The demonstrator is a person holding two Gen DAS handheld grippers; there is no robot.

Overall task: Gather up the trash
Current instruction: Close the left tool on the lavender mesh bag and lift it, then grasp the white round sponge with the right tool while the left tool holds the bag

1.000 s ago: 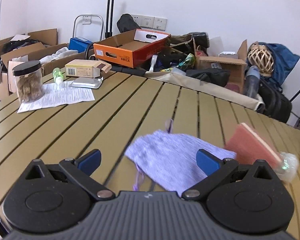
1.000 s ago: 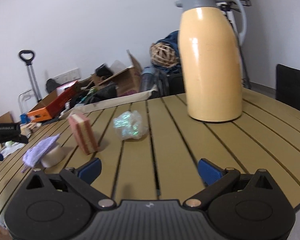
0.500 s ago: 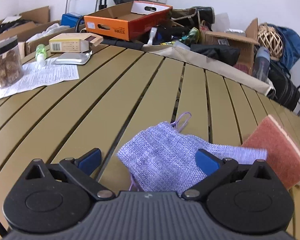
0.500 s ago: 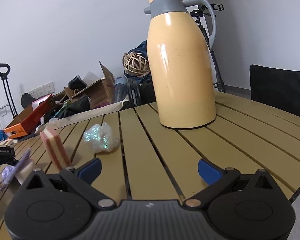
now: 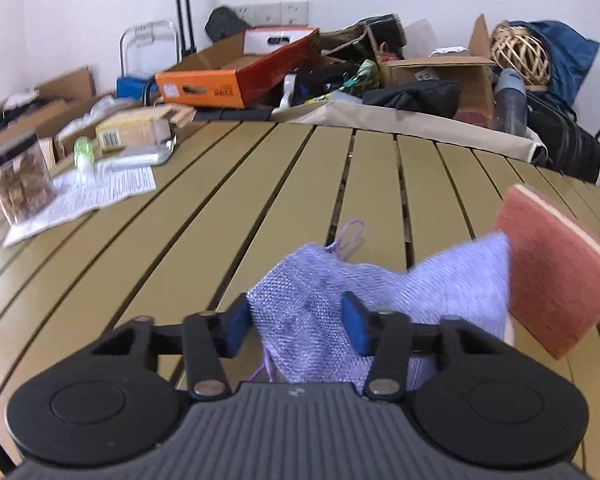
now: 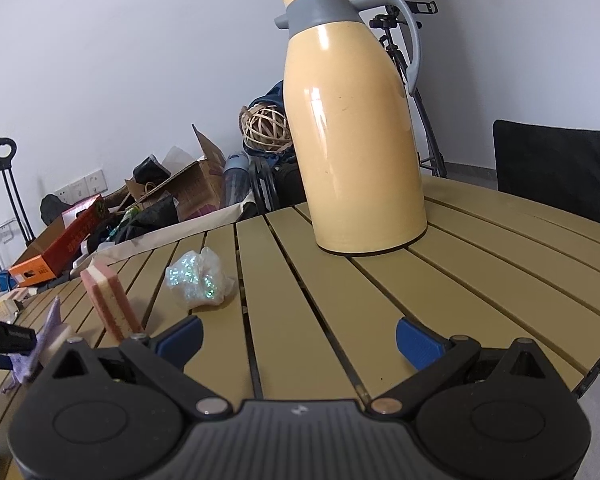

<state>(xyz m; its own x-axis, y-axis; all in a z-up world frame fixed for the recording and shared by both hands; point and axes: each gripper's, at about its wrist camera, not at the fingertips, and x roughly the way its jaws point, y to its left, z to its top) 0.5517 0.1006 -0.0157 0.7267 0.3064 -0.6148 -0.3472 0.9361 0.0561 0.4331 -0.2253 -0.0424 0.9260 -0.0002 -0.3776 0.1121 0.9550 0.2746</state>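
My left gripper [image 5: 296, 326] is shut on a purple mesh pouch [image 5: 380, 292] and holds it bunched just above the slatted table [image 5: 260, 208]. A pink sponge [image 5: 556, 268] stands on edge right beside the pouch. In the right wrist view the pouch [image 6: 50, 330] and the sponge [image 6: 110, 300] show at the left. A crumpled iridescent wrapper [image 6: 198, 278] lies on the table ahead and left of my right gripper [image 6: 298, 338], which is open and empty.
A tall yellow thermos jug [image 6: 356, 140] stands ahead of the right gripper. A printed sheet [image 5: 88, 200], a jar of snacks [image 5: 18, 184], a small box [image 5: 134, 130] and a foil pack [image 5: 140, 158] lie at the table's far left. Boxes and bags crowd the floor behind.
My left gripper's jaws have closed on the purple pouch and bunched it up. My right gripper has drifted closer to the thermos and stayed open.
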